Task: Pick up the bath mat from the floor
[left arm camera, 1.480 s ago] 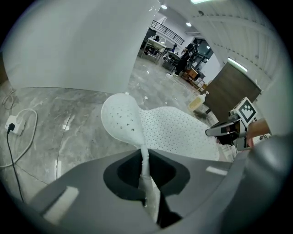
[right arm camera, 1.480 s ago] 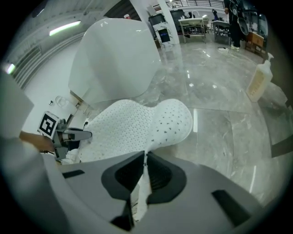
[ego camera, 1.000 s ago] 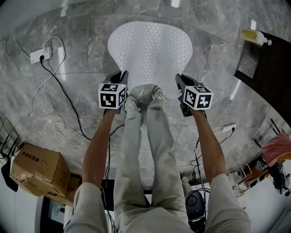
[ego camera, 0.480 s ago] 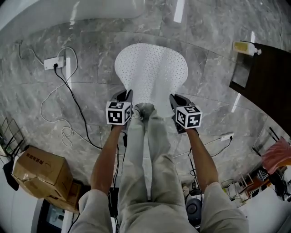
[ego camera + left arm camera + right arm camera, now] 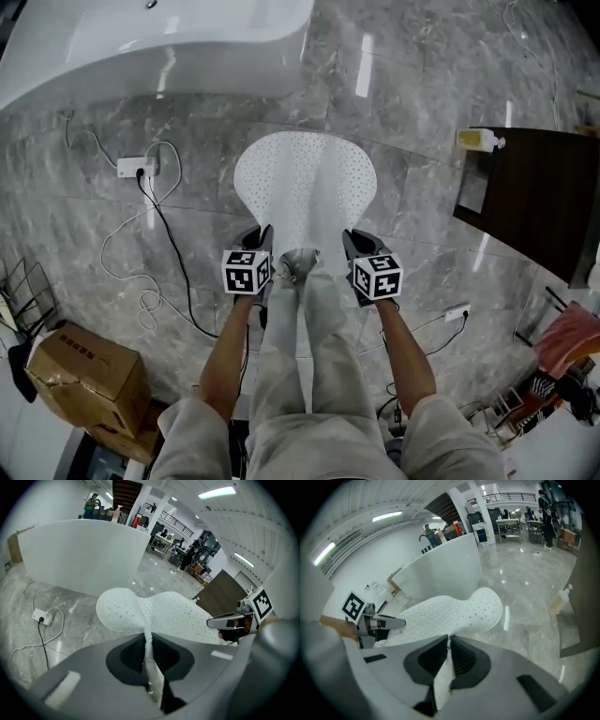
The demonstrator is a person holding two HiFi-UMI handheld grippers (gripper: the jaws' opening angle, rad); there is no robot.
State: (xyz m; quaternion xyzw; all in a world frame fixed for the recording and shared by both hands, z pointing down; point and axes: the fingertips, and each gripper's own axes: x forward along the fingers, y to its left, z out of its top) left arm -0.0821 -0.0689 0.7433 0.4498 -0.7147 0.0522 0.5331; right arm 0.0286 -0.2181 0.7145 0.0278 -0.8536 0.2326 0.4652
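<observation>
The white perforated bath mat [image 5: 305, 187] hangs off the grey marble floor, its near edge lifted and its far end drooping toward the floor. My left gripper [image 5: 262, 240] is shut on the mat's near left corner; in the left gripper view the mat [image 5: 159, 613] runs pinched between the jaws. My right gripper [image 5: 349, 242] is shut on the near right corner, and the right gripper view shows the mat [image 5: 445, 611] clamped between its jaws. The right gripper [image 5: 225, 622] appears in the left gripper view, and the left gripper [image 5: 386, 622] in the right one.
A white bathtub [image 5: 159, 47] stands beyond the mat. A power strip [image 5: 136, 168] with a black cable lies at left, a cardboard box [image 5: 80, 375] at lower left. A dark cabinet [image 5: 534, 197] with a bottle [image 5: 478, 139] beside it stands at right. The person's legs are below the grippers.
Both grippers have risen with the mat held, lifting its near edge higher; the head view has pulled back, and the bathtub has come into sight.
</observation>
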